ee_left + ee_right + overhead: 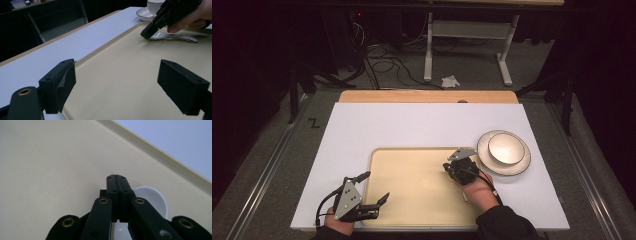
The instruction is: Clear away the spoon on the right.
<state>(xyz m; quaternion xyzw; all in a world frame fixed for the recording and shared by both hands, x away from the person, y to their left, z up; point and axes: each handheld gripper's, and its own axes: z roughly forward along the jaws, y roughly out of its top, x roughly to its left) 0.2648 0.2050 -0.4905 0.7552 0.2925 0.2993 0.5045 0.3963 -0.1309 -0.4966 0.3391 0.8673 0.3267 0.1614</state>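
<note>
A dark room surrounds a white worktop point(412, 125), with cables on the grey floor and a pale desk frame point(467, 40) at the top centre of the high view. A crumpled white scrap point(450, 80) lies on the floor just below that frame.

On the worktop, at the lower centre of the high view, lies a cream tray point(412, 185). Just beside its upper right corner stands a white plate point(522, 162) with a white bowl point(506, 148) on it; in the left gripper view these show at the top right edge.

The left hand-held gripper point(371, 189) sits at the lower left of the high view, over the tray's left rim, its jaws spread wide with nothing between them. In the left gripper view one jaw is above the worktop beside the rim and the other above the tray.

The right hand-held gripper point(457, 169) is in the tray's upper right part, tipped down toward the tray floor. Its jaws are pressed together. In the right gripper view a white spoon point(152, 200) lies on the tray under the jaws, its bowl showing to their right; whether they pinch it I cannot tell. In the left gripper view the spoon lies flat on the tray at the upper right, the jaw tip at its bowl end.
</note>
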